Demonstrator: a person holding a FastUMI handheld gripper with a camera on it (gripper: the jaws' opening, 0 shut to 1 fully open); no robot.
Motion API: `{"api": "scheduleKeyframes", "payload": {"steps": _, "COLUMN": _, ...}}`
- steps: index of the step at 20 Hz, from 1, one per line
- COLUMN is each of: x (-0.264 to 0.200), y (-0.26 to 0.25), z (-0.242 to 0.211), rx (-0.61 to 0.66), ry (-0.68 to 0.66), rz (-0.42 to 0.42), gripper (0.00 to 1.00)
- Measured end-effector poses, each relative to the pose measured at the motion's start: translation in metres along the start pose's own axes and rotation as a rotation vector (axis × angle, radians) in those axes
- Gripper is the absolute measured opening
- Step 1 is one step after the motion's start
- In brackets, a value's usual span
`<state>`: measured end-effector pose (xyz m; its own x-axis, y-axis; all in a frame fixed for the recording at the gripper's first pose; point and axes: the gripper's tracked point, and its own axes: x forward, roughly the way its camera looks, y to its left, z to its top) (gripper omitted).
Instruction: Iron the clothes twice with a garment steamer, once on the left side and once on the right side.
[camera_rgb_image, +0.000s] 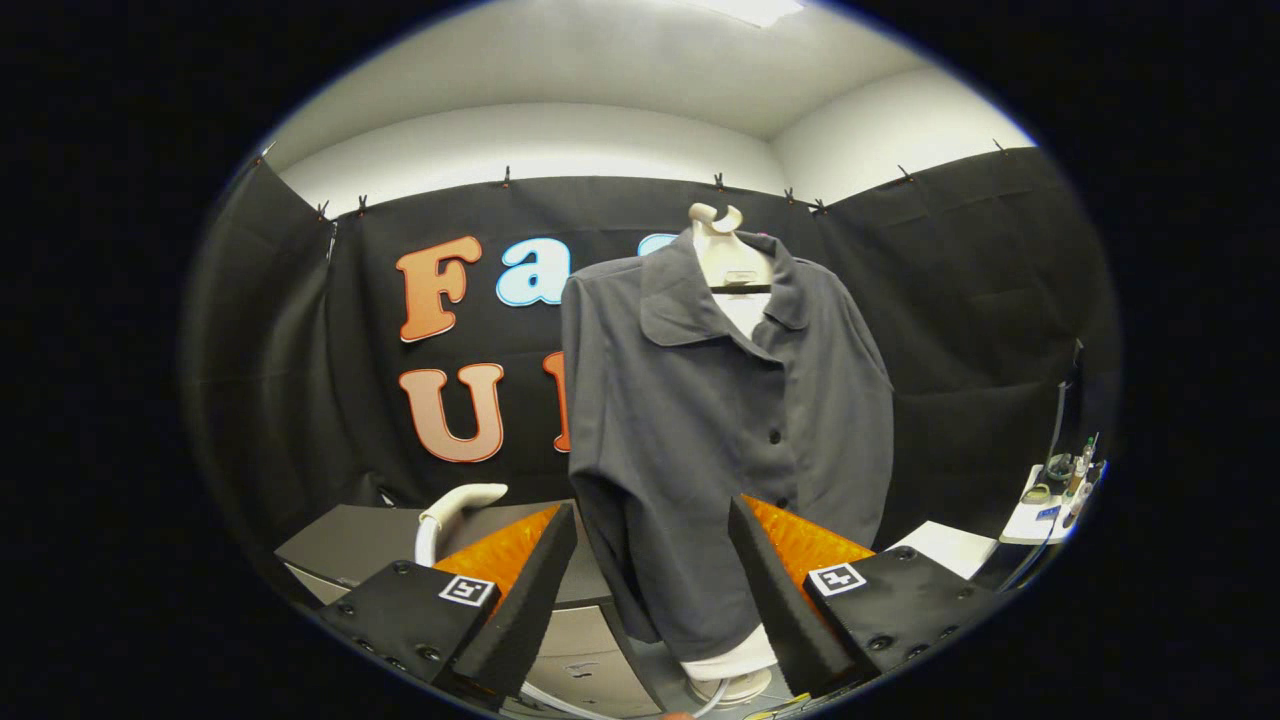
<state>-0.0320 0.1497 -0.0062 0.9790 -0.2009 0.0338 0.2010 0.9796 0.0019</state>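
Off to the left of the hand-held gripper (652, 560), just beyond its left finger, the pale curved handle of the garment steamer (452, 507) rose above the grey worktop (345, 545), with its hose (560, 702) trailing down and under the fingers. The hand-held gripper itself was spread wide with nothing between its fingers, so the steamer was not yet picked up. Straight ahead, past the gap between the fingers, the dark grey shirt (720, 420) hung upright on a pale hanger form (722, 250), its long axis vertical, its button placket running down just right of centre. Judging from this, the next move would call for swinging left and down to the handle, well short of the shirt.
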Motion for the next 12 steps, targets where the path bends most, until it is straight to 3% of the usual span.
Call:
{"api": "scheduleKeyframes", "payload": {"steps": 6, "x": 0.016, "y": 0.091, "z": 0.010, "rx": 0.011, "ry": 0.025, "rz": 0.163, "gripper": 0.98}}
{"api": "scheduleKeyframes", "payload": {"steps": 12, "x": 0.054, "y": 0.171, "z": 0.000, "rx": -0.022, "ry": 0.120, "rz": 0.268, "gripper": 0.98}}
